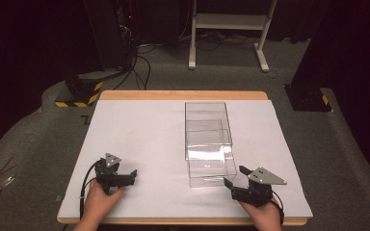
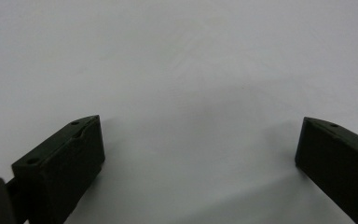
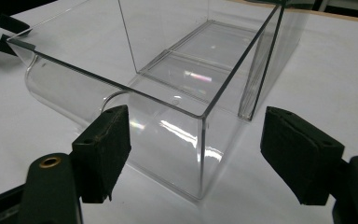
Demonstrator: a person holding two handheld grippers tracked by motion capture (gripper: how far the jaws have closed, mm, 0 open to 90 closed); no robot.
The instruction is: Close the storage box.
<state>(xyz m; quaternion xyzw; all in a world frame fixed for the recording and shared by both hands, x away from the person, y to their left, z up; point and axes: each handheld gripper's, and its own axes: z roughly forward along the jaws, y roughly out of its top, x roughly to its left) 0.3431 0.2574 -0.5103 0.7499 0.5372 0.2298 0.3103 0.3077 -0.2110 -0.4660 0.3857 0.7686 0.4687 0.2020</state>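
Grippers rest low at the near edge of the table (image 1: 139,125). The clear plastic box (image 1: 208,139), with its drawer pulled part way toward the person, lies right of the middle, its long side running away from them. The right gripper (image 1: 234,176) sits just beside the drawer's near right corner, jaws apart and holding nothing, the corner just ahead of them. The left gripper (image 1: 134,174) is well apart from it, jaws wide over bare tabletop. The right hand is plainly nearer.
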